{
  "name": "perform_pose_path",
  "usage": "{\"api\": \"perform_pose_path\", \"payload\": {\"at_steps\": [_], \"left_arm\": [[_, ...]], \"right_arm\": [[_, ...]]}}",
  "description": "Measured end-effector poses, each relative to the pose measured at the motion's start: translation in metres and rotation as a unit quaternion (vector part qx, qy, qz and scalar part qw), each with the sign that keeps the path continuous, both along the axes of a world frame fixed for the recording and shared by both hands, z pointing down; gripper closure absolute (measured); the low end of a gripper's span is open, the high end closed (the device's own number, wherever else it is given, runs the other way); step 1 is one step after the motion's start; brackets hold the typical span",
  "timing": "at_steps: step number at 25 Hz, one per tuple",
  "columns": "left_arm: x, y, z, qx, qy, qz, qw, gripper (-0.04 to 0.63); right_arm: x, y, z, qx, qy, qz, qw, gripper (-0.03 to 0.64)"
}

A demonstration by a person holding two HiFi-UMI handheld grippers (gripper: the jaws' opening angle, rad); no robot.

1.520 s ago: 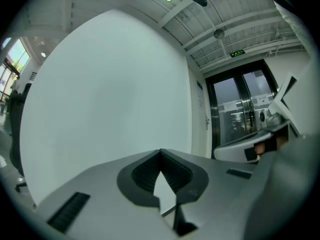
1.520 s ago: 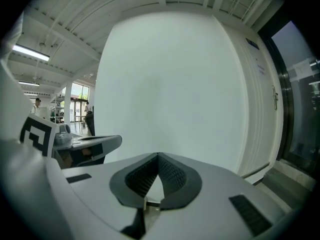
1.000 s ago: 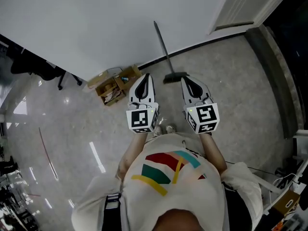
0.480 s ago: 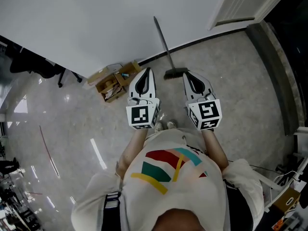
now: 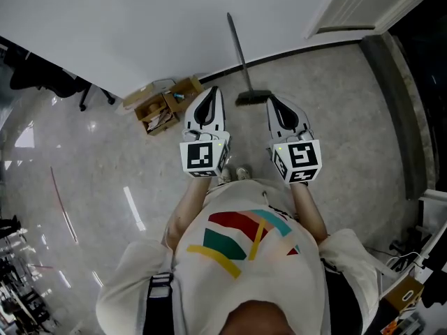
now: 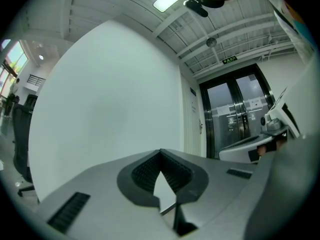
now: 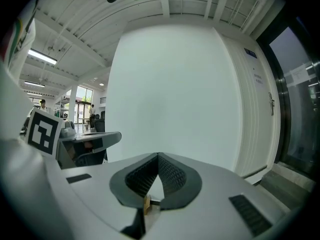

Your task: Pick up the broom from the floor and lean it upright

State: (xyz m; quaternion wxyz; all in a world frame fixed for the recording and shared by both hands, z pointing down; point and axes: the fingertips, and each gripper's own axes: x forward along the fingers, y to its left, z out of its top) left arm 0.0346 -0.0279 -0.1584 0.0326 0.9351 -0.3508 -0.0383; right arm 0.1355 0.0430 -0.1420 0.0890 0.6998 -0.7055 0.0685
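The broom (image 5: 239, 61) stands upright against the white wall, its dark head (image 5: 253, 98) on the floor at the black baseboard. My left gripper (image 5: 211, 92) is held just left of the broom head, and my right gripper (image 5: 272, 100) just right of it. Neither touches the broom. In the left gripper view the left gripper (image 6: 160, 152) has its jaws meeting at the tip with nothing between them. The right gripper (image 7: 158, 155) looks the same in its own view: shut and empty, facing the white wall.
An open cardboard box (image 5: 163, 108) sits on the floor by the wall, left of my left gripper. A white door (image 5: 353, 5) is at the upper right, a dark threshold strip (image 5: 391, 82) runs down the right side, and a black office chair (image 5: 49, 86) stands at the left.
Only the head camera has shifted a little. The broom stays against the wall and both grippers stay shut in the same places.
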Motion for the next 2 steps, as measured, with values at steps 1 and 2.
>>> {"api": "perform_pose_path", "payload": {"at_steps": [1,2], "left_arm": [[0.0002,0.0011,0.0000,0.001,0.002,0.000,1.0000,0.551],[0.0004,0.0024,0.0000,0.001,0.004,-0.001,1.0000,0.551]], "right_arm": [[0.0003,0.0010,0.0012,0.000,0.002,-0.001,1.000,0.604],[0.0005,0.0020,0.0023,-0.001,0.003,-0.001,1.000,0.604]]}}
